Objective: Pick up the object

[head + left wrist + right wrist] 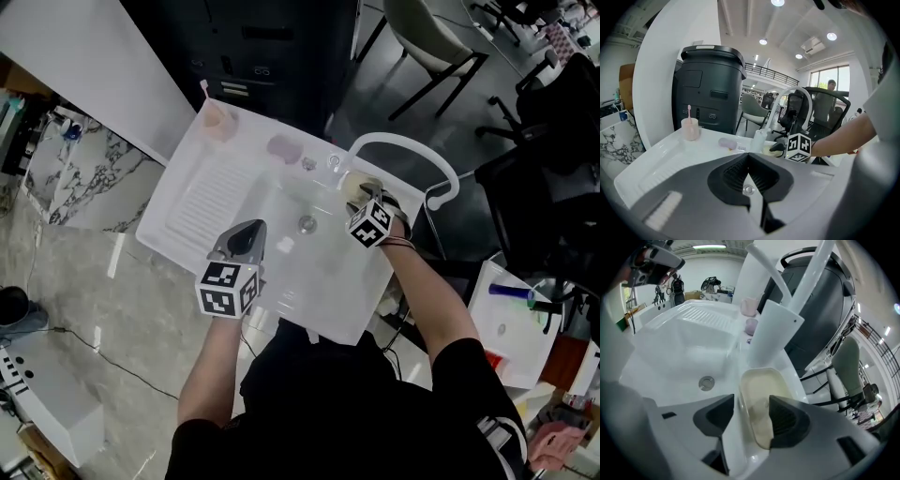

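A cream, shallow soap dish (761,394) lies on the white sink's rim beside the tap's base (776,329). My right gripper (750,420) hangs over it, open. Its left pad is above the sink's rim and its right pad is over the dish, and neither pad presses on it. In the head view the dish (356,184) peeks out just past the right gripper (368,194). My left gripper (244,240) floats above the basin's front left, shut with nothing between its pads (749,176). From the left gripper view, the right gripper (777,149) sits at the dish (766,150).
The white sink (225,202) has a ribbed drainboard on the left and a drain (307,223) in the basin. An arched white tap (405,146) rises at the back right. A pink cup (217,124) with a toothbrush and a lilac object (283,146) stand along the back rim.
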`<state>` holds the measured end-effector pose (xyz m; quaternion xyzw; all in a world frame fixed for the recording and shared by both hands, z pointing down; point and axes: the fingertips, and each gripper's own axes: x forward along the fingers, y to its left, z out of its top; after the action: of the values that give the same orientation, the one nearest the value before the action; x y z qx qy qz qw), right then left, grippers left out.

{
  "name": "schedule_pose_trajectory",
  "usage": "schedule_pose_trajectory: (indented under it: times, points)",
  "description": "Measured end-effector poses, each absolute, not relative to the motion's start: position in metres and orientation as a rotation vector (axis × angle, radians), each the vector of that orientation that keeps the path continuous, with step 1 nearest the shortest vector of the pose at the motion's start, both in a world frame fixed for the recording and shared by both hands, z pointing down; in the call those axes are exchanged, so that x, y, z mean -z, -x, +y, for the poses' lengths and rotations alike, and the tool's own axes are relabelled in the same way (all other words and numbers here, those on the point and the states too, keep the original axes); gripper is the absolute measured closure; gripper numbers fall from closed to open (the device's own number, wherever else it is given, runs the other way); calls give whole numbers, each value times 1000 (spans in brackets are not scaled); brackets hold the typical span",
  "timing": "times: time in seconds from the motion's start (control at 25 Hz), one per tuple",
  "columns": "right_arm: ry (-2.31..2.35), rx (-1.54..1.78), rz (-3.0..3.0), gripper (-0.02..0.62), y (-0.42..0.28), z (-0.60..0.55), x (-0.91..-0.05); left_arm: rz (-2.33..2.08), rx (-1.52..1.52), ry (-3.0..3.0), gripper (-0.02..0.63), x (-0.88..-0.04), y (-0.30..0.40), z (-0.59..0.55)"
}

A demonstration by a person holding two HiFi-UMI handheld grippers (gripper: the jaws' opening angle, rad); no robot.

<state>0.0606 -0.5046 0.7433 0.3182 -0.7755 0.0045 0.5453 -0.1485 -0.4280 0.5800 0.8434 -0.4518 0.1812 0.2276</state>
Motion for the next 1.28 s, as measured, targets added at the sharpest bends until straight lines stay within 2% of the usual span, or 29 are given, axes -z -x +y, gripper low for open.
schedule_pose_trajectory:
  times: [0.44, 0.68, 1.28]
  points:
    - [-665, 124, -1799, 434, -67, -476, -738, -1266, -478, -2314, 595, -563, 135, -410]
    - [-705, 191, -1834, 532, -76, -469, -716, -1284, -475, -2325, 595, -553, 122, -396]
    - [-735, 289, -1974, 534, -106, -417, -638, -1396, -389, -2333, 595, -510, 94, -355]
